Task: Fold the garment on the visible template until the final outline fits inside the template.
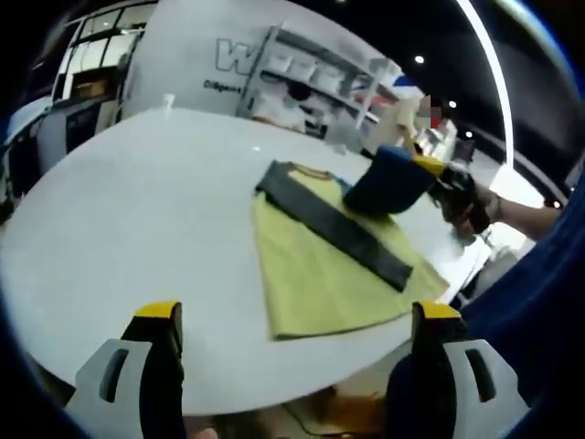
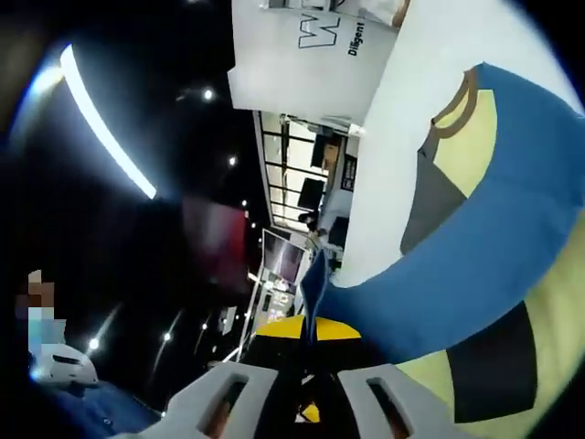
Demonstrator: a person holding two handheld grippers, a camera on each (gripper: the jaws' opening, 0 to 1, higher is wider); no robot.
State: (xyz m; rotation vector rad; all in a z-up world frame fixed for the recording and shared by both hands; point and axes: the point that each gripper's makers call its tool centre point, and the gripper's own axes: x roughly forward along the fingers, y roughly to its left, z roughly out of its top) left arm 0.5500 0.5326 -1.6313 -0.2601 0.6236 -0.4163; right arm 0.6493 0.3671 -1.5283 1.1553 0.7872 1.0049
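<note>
Right gripper (image 1: 416, 176) pinches blue sleeve (image 2: 475, 265), mid-fold over yellow T-shirt (image 1: 320, 265) on white table (image 1: 137, 210); left gripper (image 1: 297, 315) wide open, empty. Next: lay sleeve flat.

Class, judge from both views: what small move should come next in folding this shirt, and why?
Probably carry the right gripper across the yellow T-shirt with the grey stripe and lay its lifted blue sleeve down. That gripper looks shut on the sleeve, held above the white table, while the left gripper is open.

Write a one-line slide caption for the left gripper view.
Right gripper lifts a blue fold of the yellow-green garment on the white table.
</note>
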